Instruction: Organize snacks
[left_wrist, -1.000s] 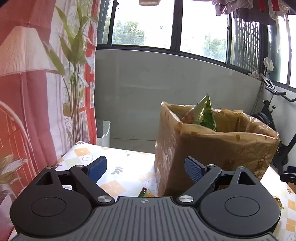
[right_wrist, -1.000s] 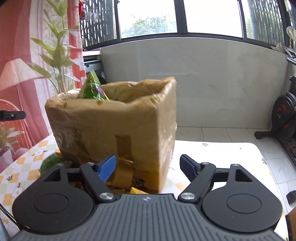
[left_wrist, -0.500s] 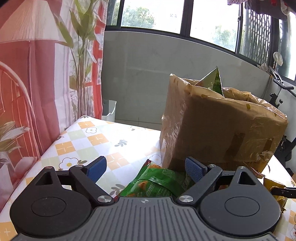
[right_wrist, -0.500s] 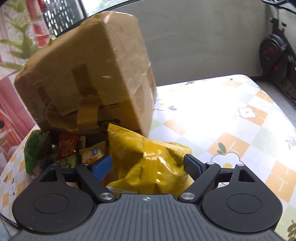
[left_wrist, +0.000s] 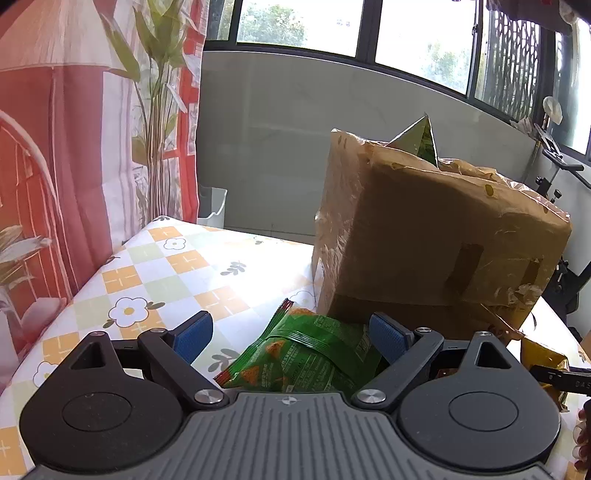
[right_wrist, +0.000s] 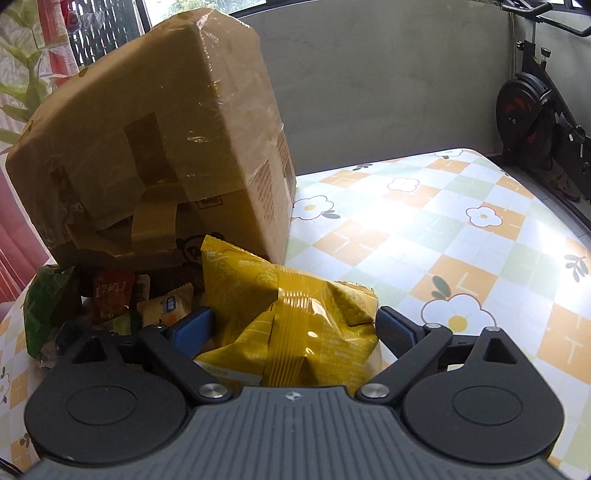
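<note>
Both grippers hang low over the flowered tablecloth (right_wrist: 461, 229). Right gripper (right_wrist: 293, 332) has its jaws opening wide around a yellow snack bag (right_wrist: 291, 314), whose crinkled edge lies close by one pad, though I cannot tell if it touches. Left gripper (left_wrist: 291, 334) is spread wide too, a green chip bag (left_wrist: 306, 354) lying loose between its pads. Small packets (right_wrist: 122, 295) crowd beyond, then the taped cardboard box (left_wrist: 424, 236), a green bag (left_wrist: 419, 142) poking from its top.
</note>
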